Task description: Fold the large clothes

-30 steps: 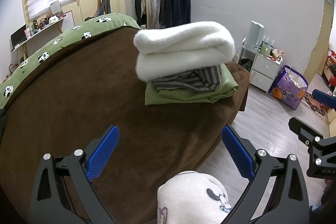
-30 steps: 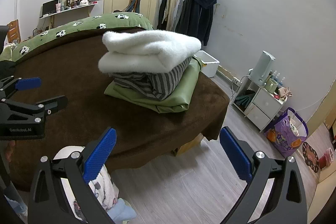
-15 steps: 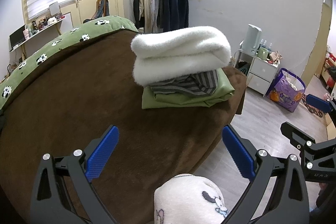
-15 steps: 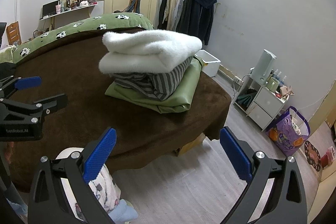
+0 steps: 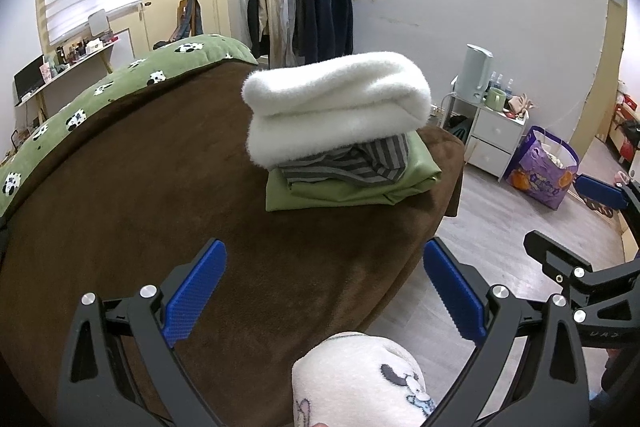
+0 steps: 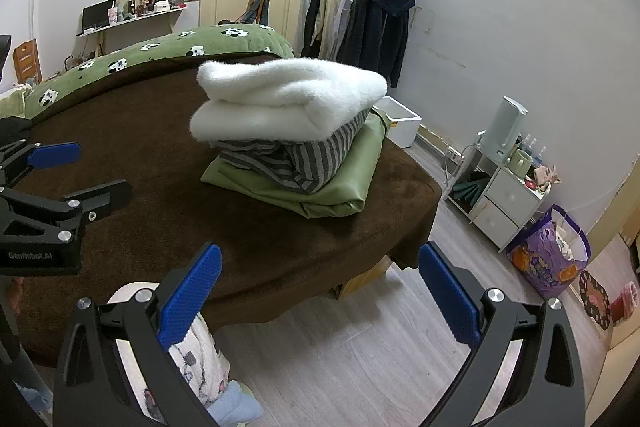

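The folded clothes stack (image 5: 340, 143) lies flat on the brown bed (image 5: 152, 195), long axis crosswise. It sits well ahead of both grippers. Left gripper (image 5: 324, 291) and right gripper (image 6: 320, 291): fingers spread, empty.

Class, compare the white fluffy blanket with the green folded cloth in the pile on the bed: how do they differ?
The white blanket lies on top; the green cloth lies at the bottom, under the striped garment. The blanket looks thick and fuzzy; the cloth looks thin and smooth. Both are folded.
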Demonstrator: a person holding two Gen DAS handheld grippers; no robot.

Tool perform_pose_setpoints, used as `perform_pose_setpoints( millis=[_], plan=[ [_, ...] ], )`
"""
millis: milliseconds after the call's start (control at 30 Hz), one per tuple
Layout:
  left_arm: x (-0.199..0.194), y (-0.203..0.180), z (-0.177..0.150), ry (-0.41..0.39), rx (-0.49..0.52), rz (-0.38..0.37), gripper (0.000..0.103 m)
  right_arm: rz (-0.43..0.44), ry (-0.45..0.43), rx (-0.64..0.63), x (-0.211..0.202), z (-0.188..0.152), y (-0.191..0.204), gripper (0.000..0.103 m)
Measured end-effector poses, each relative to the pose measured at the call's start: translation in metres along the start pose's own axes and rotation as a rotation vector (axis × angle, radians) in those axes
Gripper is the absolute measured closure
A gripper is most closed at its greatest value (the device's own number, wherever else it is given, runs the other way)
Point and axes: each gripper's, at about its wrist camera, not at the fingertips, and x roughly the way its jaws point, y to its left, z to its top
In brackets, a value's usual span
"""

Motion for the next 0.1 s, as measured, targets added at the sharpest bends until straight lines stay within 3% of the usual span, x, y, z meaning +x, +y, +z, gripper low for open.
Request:
perform_pose_setpoints(
  millis=[100],
  plan=[
    [0.0006,-0.0002,0.0000,0.001,0.002,0.001,0.007,0.001,-0.001,-0.008,0.0028,0.0032,-0.0003,0.006]
  ],
)
